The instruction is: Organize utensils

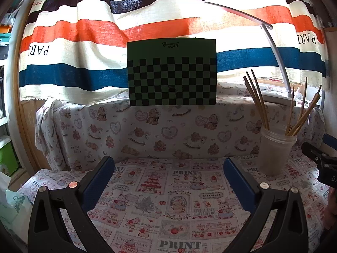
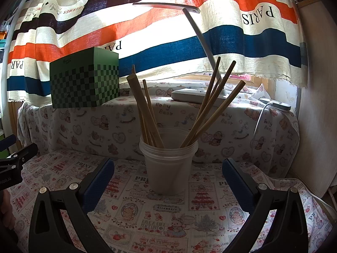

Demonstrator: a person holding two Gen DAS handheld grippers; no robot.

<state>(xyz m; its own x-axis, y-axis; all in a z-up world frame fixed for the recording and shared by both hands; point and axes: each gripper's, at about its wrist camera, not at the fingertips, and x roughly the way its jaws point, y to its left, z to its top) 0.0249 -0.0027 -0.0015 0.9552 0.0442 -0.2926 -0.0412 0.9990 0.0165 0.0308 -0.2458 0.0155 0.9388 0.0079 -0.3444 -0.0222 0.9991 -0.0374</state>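
Both grippers, left and right, hang over the cloth with jaws spread wide and nothing between them. Just beyond the right one the cup stands upright, chopsticks splayed to both sides; it looks light, so a sideways knock on a stick could tip it and scatter them toward the lamp

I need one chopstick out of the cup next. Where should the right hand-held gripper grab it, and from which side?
Probably the rightmost chopstick, high on its bare shaft, well above the cup rim. It leans out to the right, apart from the others near its top, so open fingers can straddle it there. Bring the right hand-held gripper in from the front, then draw out along its lean.
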